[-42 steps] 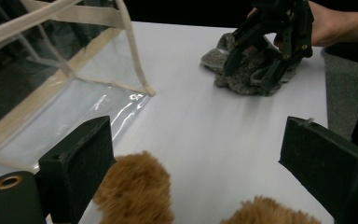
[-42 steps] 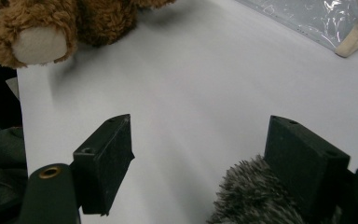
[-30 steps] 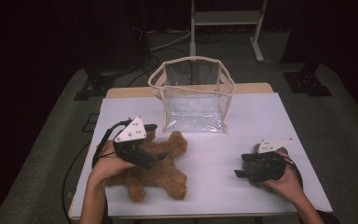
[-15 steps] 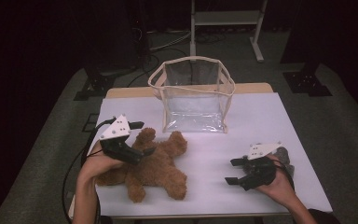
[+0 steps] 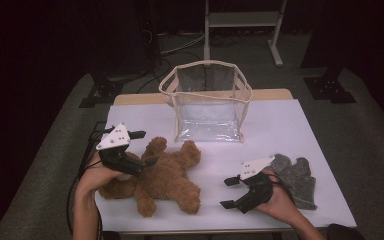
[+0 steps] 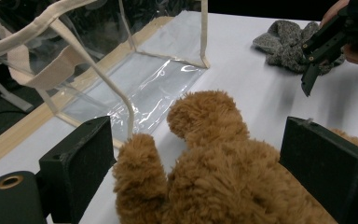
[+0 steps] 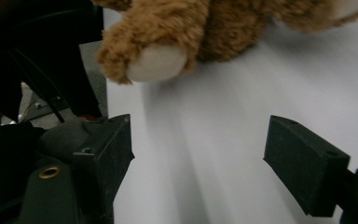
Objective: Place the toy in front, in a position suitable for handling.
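Brown plush fills the gap between the spread jaws of the left gripper [image 5: 139,148]; the teddy bear [image 5: 162,181] lies flat on the white table [image 5: 285,130], straddled but, as far as the angle shows, not yet pinched; a second ago this gripper sat further over the bear's chest, so it has drawn back to take an arm or shoulder. Beyond the jaws stands the clear bag [image 5: 207,102], open-topped. Right gripper [image 5: 230,192], jaws apart and empty, has swung off the grey gloves [image 5: 295,177] toward the bear's white-soled foot [image 7: 156,63]; a two-handed lift into the bag looks likely.
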`<state>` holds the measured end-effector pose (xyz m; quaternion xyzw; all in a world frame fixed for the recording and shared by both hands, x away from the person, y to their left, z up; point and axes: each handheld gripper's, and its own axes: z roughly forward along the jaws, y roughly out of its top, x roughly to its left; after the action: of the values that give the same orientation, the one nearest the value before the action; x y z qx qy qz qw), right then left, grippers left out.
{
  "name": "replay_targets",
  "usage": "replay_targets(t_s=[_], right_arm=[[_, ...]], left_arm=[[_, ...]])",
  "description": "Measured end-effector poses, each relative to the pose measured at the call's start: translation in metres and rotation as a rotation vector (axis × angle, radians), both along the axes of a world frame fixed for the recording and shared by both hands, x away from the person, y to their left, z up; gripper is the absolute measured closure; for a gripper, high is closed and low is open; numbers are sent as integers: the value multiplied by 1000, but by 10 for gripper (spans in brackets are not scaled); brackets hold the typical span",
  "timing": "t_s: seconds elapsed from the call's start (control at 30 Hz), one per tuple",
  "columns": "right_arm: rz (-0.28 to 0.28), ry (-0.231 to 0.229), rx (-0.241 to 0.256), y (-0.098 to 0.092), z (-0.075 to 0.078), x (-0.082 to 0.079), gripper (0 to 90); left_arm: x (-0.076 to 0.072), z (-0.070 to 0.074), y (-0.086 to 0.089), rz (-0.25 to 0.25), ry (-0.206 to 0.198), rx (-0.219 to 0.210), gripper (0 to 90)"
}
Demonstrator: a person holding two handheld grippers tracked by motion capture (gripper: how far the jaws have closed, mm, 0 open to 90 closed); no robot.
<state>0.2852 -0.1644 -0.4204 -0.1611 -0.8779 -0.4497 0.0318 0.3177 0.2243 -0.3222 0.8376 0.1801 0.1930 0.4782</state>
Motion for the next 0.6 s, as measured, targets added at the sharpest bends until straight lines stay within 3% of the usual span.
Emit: replay_targets(t_s=[0.13, 0.2, 0.27, 0.43, 0.6], right_arm=[[52, 0, 2, 21, 4, -1, 220], [64, -8, 2, 27, 6, -1, 220], [72, -8, 8, 29, 8, -1, 220], [90, 5, 18, 38, 11, 0, 220], [105, -1, 7, 51, 13, 1, 220]], left_arm=[[-3, 1, 6, -2, -5, -7, 92], [-4, -1, 11, -5, -3, 29, 91], [-5, -2, 13, -5, 1, 35, 91], [-12, -15, 32, -15, 0, 34, 91], [-15, -34, 57, -3, 11, 3, 91]])
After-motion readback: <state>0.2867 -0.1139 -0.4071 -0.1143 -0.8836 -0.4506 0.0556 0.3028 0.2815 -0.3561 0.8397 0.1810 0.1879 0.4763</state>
